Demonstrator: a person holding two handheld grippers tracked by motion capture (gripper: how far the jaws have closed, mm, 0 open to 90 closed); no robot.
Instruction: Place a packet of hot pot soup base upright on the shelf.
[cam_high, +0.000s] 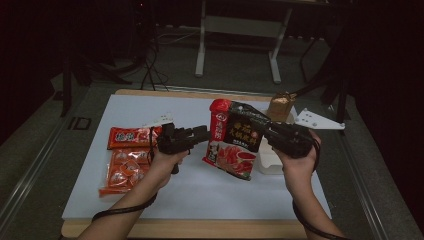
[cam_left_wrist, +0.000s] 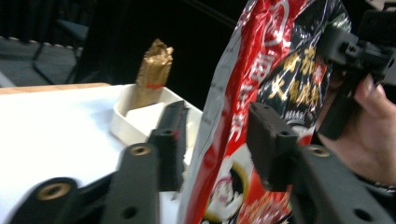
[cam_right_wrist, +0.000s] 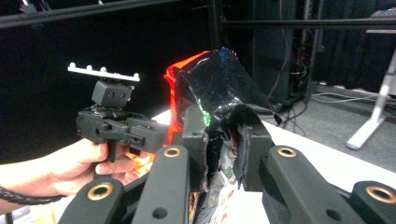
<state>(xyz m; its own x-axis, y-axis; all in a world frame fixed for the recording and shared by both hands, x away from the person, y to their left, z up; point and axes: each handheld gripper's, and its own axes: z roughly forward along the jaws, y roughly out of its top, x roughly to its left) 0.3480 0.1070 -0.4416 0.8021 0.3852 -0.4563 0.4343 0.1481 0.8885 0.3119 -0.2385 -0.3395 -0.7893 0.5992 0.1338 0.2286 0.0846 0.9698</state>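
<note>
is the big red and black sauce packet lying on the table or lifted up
Lifted up. The sauce packet hangs upright above the table, pinched at its side by the right claw; the left claw stands open around its edge.

Right gripper pinching a red and black snack bag

The right gripper has its two black jaws closed on the crumpled edge of the snack bag, which stands up between them, glossy black in front and red behind. Off to the left, a hand holds the left gripper level, its tip just beside the bag's red side, a pale plate on top of it. A white table lies beyond, with dark curtains behind
</note>
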